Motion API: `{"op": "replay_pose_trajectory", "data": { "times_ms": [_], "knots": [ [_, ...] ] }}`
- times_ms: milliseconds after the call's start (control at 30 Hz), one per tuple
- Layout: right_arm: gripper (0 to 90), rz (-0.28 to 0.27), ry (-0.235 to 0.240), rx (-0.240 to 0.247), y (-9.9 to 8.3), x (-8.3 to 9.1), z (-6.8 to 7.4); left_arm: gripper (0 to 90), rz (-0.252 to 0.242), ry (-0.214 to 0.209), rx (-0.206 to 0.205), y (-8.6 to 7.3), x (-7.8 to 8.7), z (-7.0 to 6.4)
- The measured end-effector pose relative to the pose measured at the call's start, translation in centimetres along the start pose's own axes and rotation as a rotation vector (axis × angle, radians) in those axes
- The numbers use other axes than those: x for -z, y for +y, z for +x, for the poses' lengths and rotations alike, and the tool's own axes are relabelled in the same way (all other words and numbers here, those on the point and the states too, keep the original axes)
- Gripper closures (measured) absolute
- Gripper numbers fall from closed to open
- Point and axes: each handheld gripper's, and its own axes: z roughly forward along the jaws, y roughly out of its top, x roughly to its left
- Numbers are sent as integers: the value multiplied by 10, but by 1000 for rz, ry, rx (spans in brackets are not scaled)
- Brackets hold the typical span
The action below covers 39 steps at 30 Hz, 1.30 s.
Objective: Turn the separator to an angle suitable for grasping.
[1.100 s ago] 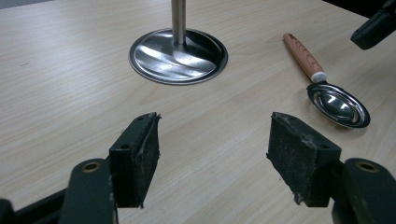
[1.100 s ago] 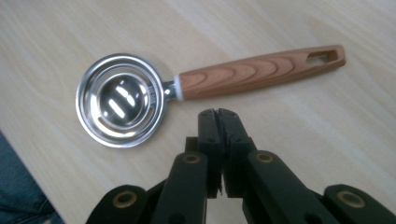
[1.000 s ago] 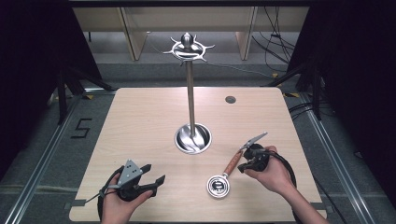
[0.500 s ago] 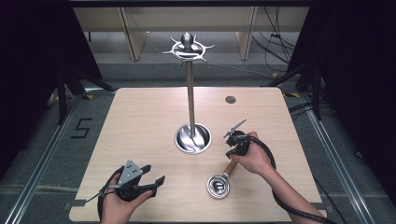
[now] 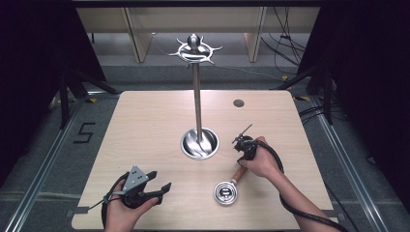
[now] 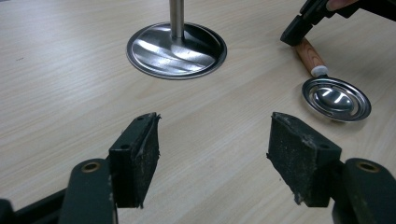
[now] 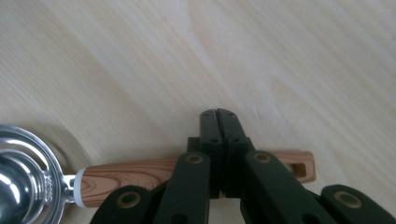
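Note:
A metal utensil with a round slotted head (image 5: 225,192) and a wooden handle (image 5: 236,174) lies on the table, front right of centre. My right gripper (image 5: 241,157) is tipped down over the far end of that handle. In the right gripper view its jaws (image 7: 217,115) are pressed together, with nothing between them and the wooden handle (image 7: 130,179) crossing beneath. The left gripper view shows the right gripper's tip (image 6: 299,29) touching the handle end (image 6: 310,56). My left gripper (image 5: 157,186) rests at the front left, open and empty (image 6: 212,163).
A tall steel stand rises from a round base (image 5: 199,143) at the table's middle, with hooks at its top (image 5: 193,48). A small dark disc (image 5: 238,103) sits near the table's far edge. Bare wood (image 5: 145,130) lies between the grippers.
My right gripper has moved left and away from me, and has tipped down onto the end of the wooden handle. The utensil and the left gripper have stayed in place.

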Motion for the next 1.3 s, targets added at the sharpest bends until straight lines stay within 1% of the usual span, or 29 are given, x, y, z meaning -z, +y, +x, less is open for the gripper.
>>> {"op": "replay_pose_trajectory", "data": {
  "times_ms": [67, 100, 133, 167, 267, 300, 367, 400, 433, 467, 500, 533, 567, 600, 633, 667, 733, 767, 800, 867, 900, 933, 967, 1033, 1067, 1100, 1133, 1200, 1300],
  "knots": [
    [900, 16, -5, 6, -3, 0, -1, 331, -1, 0, 0, 0, 0, 0],
    [900, 38, -13, 8, -6, 1, -1, 332, -1, 1, -9, 0, 0, 1],
    [900, 48, -12, 3, -7, 2, -1, 331, 0, 3, -7, 0, 0, 1],
    [900, 48, -14, 12, -9, 3, -1, 331, 0, 3, -4, 0, 0, 1],
    [890, 56, -8, -1, -15, 10, -1, 331, 3, 6, -1, 0, 0, 0],
    [872, 51, -10, 9, -17, 13, -2, 331, 2, 2, -3, 0, 0, 0],
    [829, 37, 1, -15, -20, 22, -3, 331, 1, 3, -1, 0, 0, 0],
    [814, 34, 7, -26, -22, 28, -7, 331, 1, 3, 0, 0, 0, 0],
    [814, 34, 7, -26, -22, 28, -7, 331, -2, 3, 4, 0, 0, 0],
    [799, 34, 14, -76, -25, 34, -9, 331, 3, 4, -1, 0, 0, 0],
    [796, 51, 47, -204, -29, 43, -11, 331, 3, 8, 0, 0, 0, 0],
    [796, 51, 47, -204, -29, 43, -11, 331, 3, 7, -1, 0, 0, 0],
    [814, 106, 69, -186, -34, 44, -10, 331, 3, 10, -1, 0, 0, 0],
    [814, 106, 69, -186, -34, 44, -10, 331, 5, 8, -14, 1, 0, 0],
    [833, 148, 55, -189, -37, 45, -8, 331, 0, 3, -7, 1, -1, -1],
    [894, 214, 72, -180, -41, 40, -5, 331, 1, -2, -3, 0, -1, -1],
    [900, 218, 65, -173, -43, 38, -4, 331, 2, 0, -9, 1, 0, -1],
    [900, 221, 52, -152, -45, 32, -6, 331, -5, -6, -9, 1, 0, -1],
    [900, 228, 54, -150, -45, 29, -7, 331, 0, -3, -15, 1, 0, 0],
    [900, 243, 44, -157, -45, 23, -8, 331, -1, -3, -15, 1, 0, 0],
    [900, 247, 38, -165, -44, 20, -10, 331, -3, 2, -1, 0, 0, 0],
    [900, 243, 36, -173, -43, 19, -11, 331, -5, 0, -2, 0, 0, 0],
    [900, 232, 25, -154, -43, 17, -12, 331, -5, 0, -3, 0, 0, 0],
    [900, 227, 14, -172, -39, 15, -12, 331, -5, 0, -3, 0, 0, 0],
    [900, 217, 8, -152, -38, 13, -14, 331, -4, -1, -2, 1, -1, 0],
    [900, 217, 8, -152, -38, 13, -14, 331, -4, -1, -2, 1, -1, 0],
    [900, 204, 1, -155, -33, 10, -15, 331, -5, -1, -4, 1, 0, 0],
    [900, 197, -4, -161, -31, 9, -15, 331, -3, 5, -3, 1, 1, -1],
    [900, 176, -21, -166, -18, 6, -15, 331, -3, 3, -3, 1, 1, -1]
  ]
}}
